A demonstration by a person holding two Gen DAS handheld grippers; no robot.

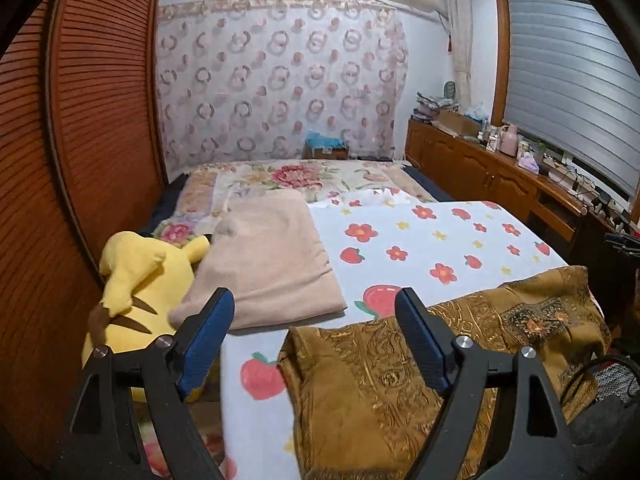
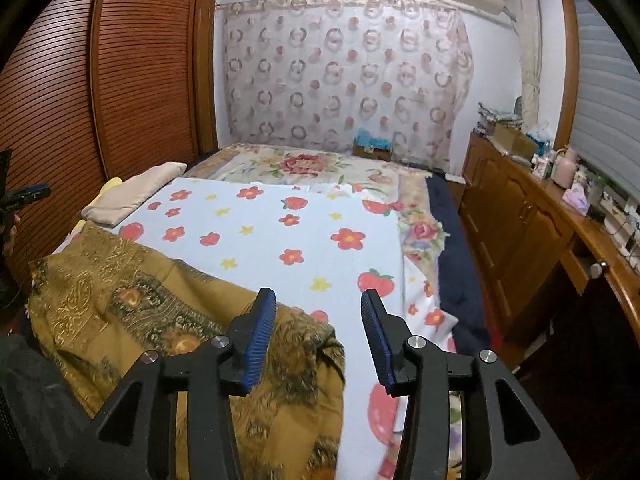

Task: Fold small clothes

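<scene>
Hovering open-jawed and empty, left gripper [image 1: 316, 300] and right gripper [image 2: 318, 298] seemingly must regrasp the brown garment [image 1: 460, 344] to fold it.

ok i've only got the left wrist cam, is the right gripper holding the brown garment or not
observer: no, the right gripper is open, with nothing between its pads.
operator: where is it relative to the cloth
observer: its left finger is over the right end of the brown garment, and its right finger is over the strawberry sheet.
operator: does that end reach the bed's edge
observer: no, it bunches into a fold short of the edge, with bare sheet to its right.
</scene>
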